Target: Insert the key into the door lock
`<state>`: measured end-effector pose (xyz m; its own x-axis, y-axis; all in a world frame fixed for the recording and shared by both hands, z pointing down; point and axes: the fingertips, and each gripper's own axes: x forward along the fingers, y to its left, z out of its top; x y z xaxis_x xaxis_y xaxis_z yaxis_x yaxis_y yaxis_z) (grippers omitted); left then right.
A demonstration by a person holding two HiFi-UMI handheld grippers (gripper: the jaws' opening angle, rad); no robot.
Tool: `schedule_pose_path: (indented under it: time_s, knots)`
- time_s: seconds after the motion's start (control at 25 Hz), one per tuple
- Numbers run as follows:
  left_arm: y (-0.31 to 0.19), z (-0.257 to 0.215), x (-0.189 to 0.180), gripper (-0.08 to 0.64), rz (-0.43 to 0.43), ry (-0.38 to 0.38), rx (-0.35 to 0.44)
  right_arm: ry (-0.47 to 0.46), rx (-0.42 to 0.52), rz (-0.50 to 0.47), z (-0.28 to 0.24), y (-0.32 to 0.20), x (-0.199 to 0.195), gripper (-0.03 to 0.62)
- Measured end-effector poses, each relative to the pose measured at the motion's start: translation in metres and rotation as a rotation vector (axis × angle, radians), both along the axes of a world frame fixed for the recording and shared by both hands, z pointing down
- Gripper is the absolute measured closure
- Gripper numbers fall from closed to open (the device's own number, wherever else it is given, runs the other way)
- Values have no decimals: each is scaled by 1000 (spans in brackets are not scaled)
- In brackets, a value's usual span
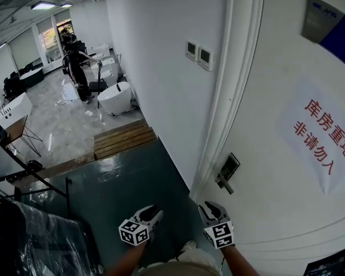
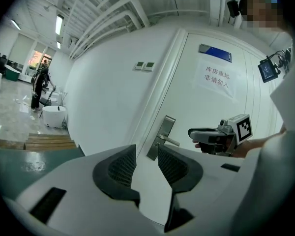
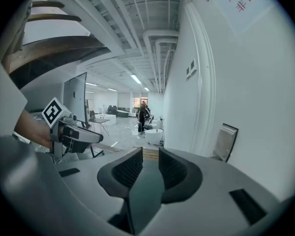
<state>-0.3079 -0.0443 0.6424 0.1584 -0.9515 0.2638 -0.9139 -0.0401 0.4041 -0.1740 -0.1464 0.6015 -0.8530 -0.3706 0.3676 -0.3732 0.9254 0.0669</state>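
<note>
I had both tools held low in front of the white door (image 1: 276, 223), and as far as I could judge the job had not really started. The door lock (image 1: 227, 171), a metal plate with a lever handle, sat on the door's left edge just beside the frame, above and a little ahead of the right hand-held gripper (image 1: 210, 210). The left hand-held gripper (image 1: 152, 214) hung beside it over the dark green floor (image 1: 121, 183), the two near each other but apart.

In the left gripper view my jaws stood a narrow gap apart with nothing between them; through that gap I could see the lock plate (image 2: 162, 136) straight ahead and clear of any contact. The right gripper view showed the same: jaws slightly parted and empty, pointed past the door towards the open hall, with the plate (image 3: 225, 141) off to the right.

I could find no key in any view, neither in a jaw nor in the lock, so I could not say where it was. Nothing of the task looked done. By my reading, everything was left: getting hold of a key, bringing it to the plate, lining it up with the keyhole, which I could not make out, and pushing it home
</note>
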Motion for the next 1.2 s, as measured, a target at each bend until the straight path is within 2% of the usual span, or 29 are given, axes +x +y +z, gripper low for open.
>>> schedule_pose_path:
  time_s: [0.2, 0.4, 0.68, 0.96, 1.2]
  knots:
    - [73, 4, -16, 428, -92, 1, -2, -30, 0, -79, -6, 57, -30, 500]
    - [134, 5, -12, 428, -152, 10, 1, -55, 3, -126, -13, 115, -34, 500]
    - [193, -7, -7, 428, -221, 0, 40, -63, 11, -212, -15, 181, -35, 500]
    - [232, -5, 12, 428, -273, 5, 55, -73, 30, -262, -25, 211, -17, 500]
    - [242, -3, 34, 428, -335, -3, 54, -78, 49, -310, -35, 211, 8, 500]
